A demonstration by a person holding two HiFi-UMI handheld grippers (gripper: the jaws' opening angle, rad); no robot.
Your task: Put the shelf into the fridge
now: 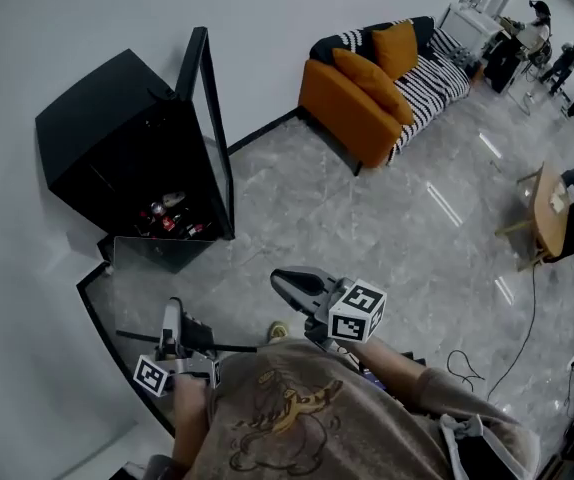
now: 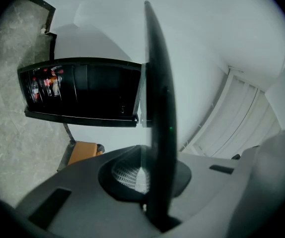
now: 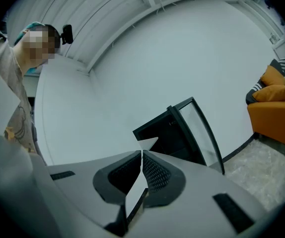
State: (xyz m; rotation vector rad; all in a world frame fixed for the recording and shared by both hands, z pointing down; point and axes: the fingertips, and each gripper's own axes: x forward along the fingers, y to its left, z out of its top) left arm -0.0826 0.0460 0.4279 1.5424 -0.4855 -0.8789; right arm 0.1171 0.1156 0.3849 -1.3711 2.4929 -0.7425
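- Shelf [image 1: 157, 298]: clear glass pane w/ dark trim, held roughly flat low in front of the person. Its far edge sits just short of the fridge's foot.
- Left gripper [image 1: 171, 313] at 7 o'clock in head view. Jaws clamped tight on the shelf's near edge; in left gripper view [image 2: 145, 175] the dark trim [image 2: 157, 108] runs straight up between the pads.
- Right gripper [image 1: 289, 286] near 6 o'clock. Jaws pinched on the glass; in right gripper view [image 3: 141, 167] the pane [image 3: 135, 192] slots between the two pads.
- Fridge [image 1: 117, 128]: small black unit at 11 o'clock, against the white wall [image 1: 267, 8]. Also seen in both gripper views [image 2: 83, 90] [image 3: 167, 133].
- Door [image 1: 212, 138]: glass-fronted, swung open, standing on the fridge's right side, edge-on toward the person. It's the nearest thing beside the shelf's far right corner.
- Bottles [image 1: 167, 213]: a cluster low inside the fridge, red caps/labels.
- Sofa [image 1: 367, 88]: orange w/ striped seat and orange cushions [image 1: 397, 48], at 1 o'clock, well apart from fridge.
- People [image 1: 567, 63] far off at 2 o'clock; wooden table [image 1: 549, 208] at 3.
- Cable [image 1: 477, 368] trails over the grey floor [image 1: 367, 218] at 4 o'clock.
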